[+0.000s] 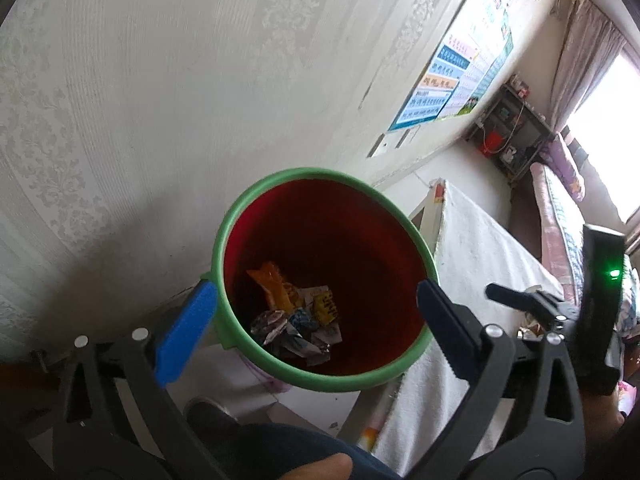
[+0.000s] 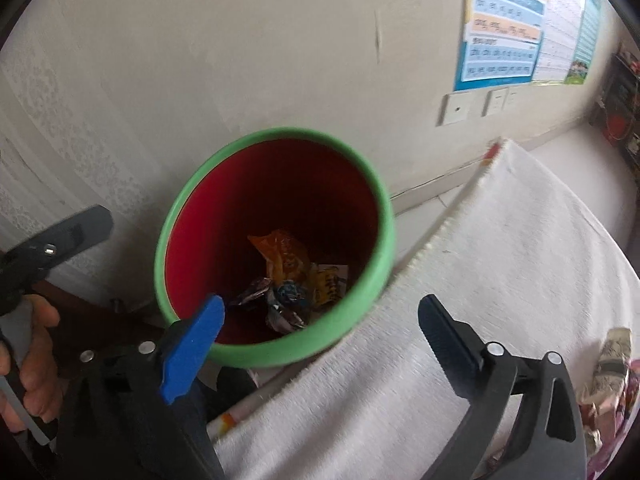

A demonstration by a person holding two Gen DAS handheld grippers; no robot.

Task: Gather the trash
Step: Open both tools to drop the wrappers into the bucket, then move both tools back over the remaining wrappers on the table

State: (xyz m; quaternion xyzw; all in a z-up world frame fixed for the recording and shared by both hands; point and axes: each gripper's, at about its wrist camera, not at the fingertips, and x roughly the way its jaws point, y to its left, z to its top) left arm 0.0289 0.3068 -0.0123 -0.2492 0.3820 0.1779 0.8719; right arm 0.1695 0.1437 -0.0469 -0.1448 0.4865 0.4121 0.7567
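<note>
Plastic bin, foil wrappers, rough cloth

The bin point(image 1: 320, 384) looks like smooth plastic, with a matt green rim and a slightly glossy red inside. The wrappers point(image 1: 298, 320) in it are crinkled, shiny foil or film. The white cloth point(image 2: 500, 264) beside it is rough and fuzzy, like a towel. The left gripper point(image 1: 316, 320) and right gripper point(image 2: 322, 320) have matt black plastic arms, blue plastic pads and small bright metal rivets. The wall poster point(image 2: 516, 28) looks like glossy paper.

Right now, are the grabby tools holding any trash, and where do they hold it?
Nothing is held. The left tool and right tool both hang open, empty, over the green-rimmed red plastic bin with crumpled wrappers inside.
</note>
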